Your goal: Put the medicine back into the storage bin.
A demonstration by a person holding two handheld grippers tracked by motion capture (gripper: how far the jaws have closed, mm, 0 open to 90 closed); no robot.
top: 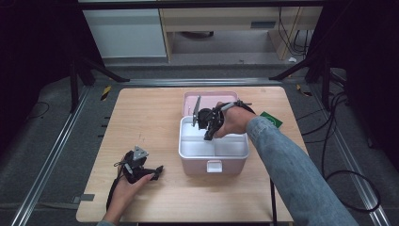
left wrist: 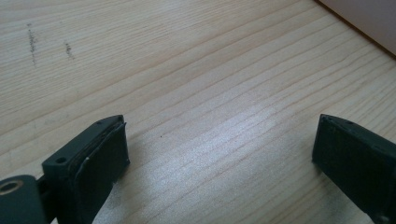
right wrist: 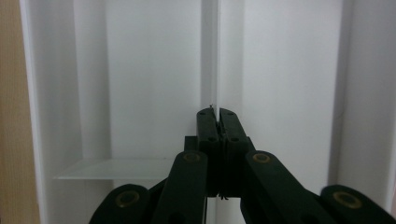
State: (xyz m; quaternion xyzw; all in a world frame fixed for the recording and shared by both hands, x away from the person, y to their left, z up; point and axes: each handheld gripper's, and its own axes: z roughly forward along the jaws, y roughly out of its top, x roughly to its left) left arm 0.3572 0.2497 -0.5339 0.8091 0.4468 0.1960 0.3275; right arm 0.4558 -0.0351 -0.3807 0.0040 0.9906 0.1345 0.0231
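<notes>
A pink storage box stands open at the table's middle, its lid tipped back. Inside lies a white compartment tray. My right gripper points down into the tray. In the right gripper view its jaws are shut on the thin upright white divider between two compartments. My left gripper rests low on the wood at the front left of the box. Its two black fingers stand wide apart with only bare wood between them, so the left gripper is open.
A green card lies on the table just right of the box. A corner of the pink box shows at the upper right of the left gripper view. Black cables trail over the floor at the right.
</notes>
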